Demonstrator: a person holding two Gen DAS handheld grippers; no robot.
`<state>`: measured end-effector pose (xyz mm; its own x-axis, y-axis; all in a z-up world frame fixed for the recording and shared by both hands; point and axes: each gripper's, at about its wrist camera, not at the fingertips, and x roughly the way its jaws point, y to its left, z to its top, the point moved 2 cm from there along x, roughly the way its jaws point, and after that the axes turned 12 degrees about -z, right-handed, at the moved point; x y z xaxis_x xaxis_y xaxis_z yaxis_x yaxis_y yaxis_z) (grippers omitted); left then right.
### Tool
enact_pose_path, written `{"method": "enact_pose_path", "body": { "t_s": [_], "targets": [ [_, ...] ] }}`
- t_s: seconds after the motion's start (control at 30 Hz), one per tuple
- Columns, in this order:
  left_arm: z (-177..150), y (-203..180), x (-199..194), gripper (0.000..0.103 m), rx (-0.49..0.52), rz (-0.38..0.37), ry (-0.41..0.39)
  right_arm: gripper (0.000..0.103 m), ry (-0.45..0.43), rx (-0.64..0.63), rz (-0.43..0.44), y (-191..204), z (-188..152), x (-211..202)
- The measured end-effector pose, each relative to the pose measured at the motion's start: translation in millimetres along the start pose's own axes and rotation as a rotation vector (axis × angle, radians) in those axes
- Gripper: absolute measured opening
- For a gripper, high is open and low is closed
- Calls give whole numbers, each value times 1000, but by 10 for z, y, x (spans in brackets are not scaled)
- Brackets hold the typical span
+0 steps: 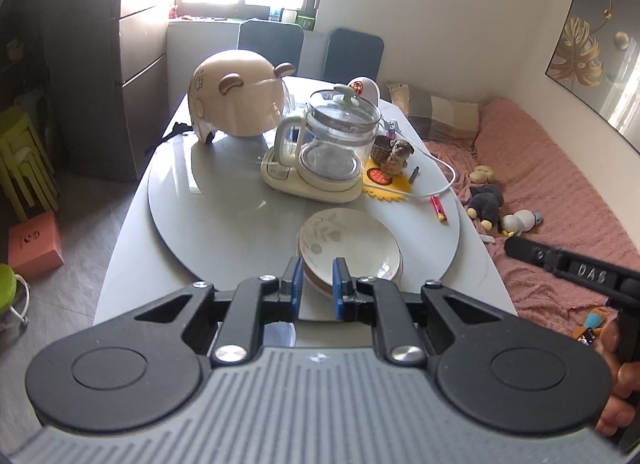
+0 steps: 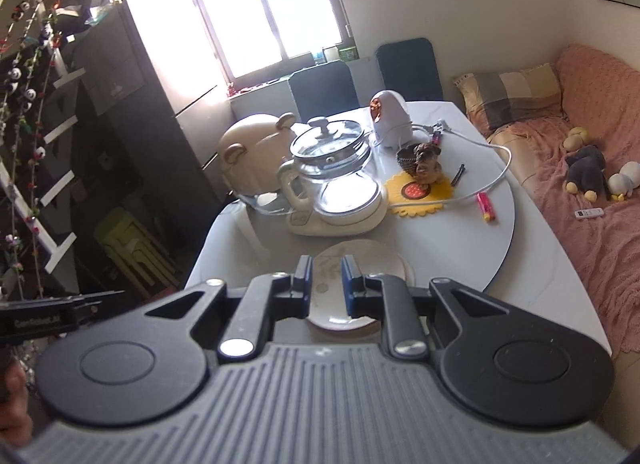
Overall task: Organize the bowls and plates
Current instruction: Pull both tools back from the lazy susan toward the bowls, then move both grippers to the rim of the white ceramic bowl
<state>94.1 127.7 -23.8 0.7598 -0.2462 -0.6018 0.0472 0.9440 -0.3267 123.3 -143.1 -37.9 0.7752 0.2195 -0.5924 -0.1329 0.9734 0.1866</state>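
Near the front edge of the round turntable (image 1: 224,219) on the bench (image 1: 120,264), a small stack of plates (image 1: 348,248) is seen, the top one white with a pale leaf print and a glossy glaze. Both hand-held grippers are held just short of this stack: the left hand-held gripper (image 1: 318,284) is spread, with nothing between its blue pads (image 1: 341,284), and the right hand-held gripper (image 2: 326,284) is likewise released and empty. No bowls can be made out with certainty under the top plate. The plates are judged to be stiff, fairly heavy for their size, slippery on the glaze and breakable if dropped or knocked. A hold is best taken on the near rim, one pad above and one below, so that the shallow lip is pinched rather than the smooth face. Care is called for behind the stack, where a glass kettle (image 1: 332,143) on its base and a helmet (image 1: 236,99) are standing.
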Motion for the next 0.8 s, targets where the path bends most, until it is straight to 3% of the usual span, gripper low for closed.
{"method": "enact_pose_path", "body": {
  "t_s": [0.37,0.53,0.8],
  "targets": [
    [-371,294,-327,16,-52,8,24,19,33,-62,38,382,-326,-132],
    [-565,546,-89,19,-167,-75,98,19,116,-76,85,461,-495,25],
    [-962,797,373,29,-267,-6,172,20,258,-139,102,445,-636,623]
  ]
}}
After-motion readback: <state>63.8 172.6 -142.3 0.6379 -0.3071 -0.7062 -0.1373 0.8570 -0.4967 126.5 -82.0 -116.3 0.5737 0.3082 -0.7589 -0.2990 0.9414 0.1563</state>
